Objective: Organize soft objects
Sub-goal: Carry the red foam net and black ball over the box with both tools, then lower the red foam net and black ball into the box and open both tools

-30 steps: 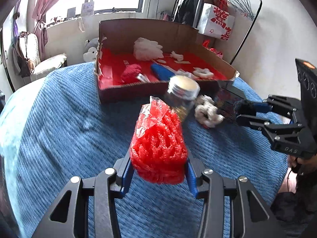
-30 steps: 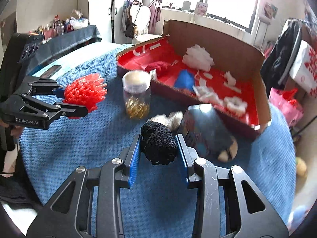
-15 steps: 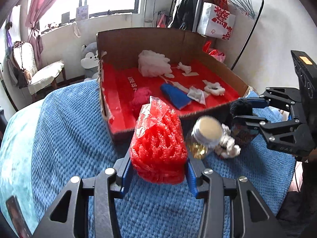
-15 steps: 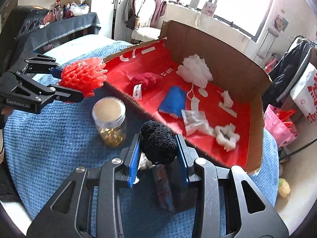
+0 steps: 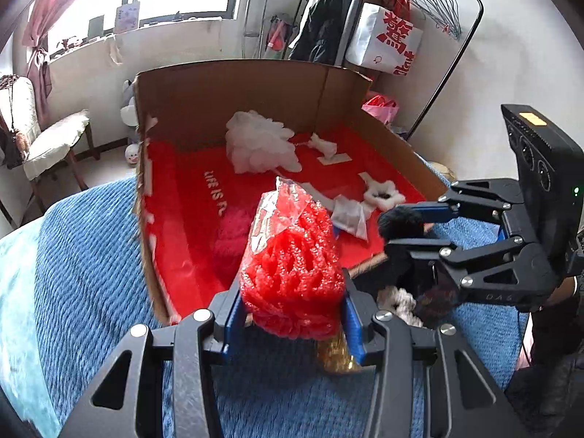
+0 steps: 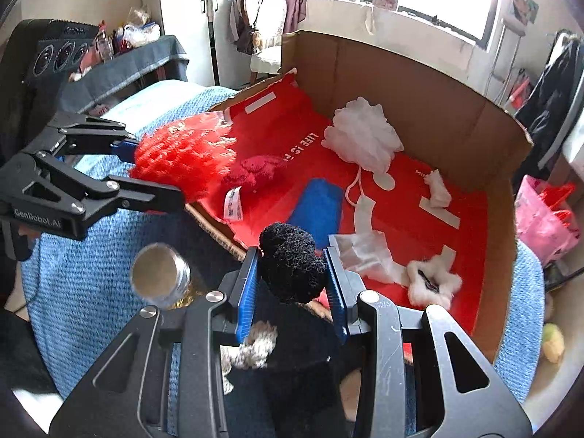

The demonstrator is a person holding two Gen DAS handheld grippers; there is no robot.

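Foam netting (image 5: 294,277), light and springy, squashes mid-body in your left tool (image 5: 292,314); your right tool (image 6: 292,277) pinches the black pom-pom (image 6: 290,266) centrally.

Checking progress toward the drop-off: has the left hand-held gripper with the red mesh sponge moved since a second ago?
Yes. The left hand-held gripper, shut on the red mesh sponge, has advanced toward the red-lined cardboard box, now reaching over its near edge.

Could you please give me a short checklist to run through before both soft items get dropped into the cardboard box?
1. Left gripper clamped on the red foam net: ok.
2. Right gripper clamped on the black scrunchie: ok.
3. Cardboard box open on top: ok.
4. Bare red floor free for landing: ok.
5. Both items past the box's near edge: cannot tell.
6. Glass jar clear of the path: ok.
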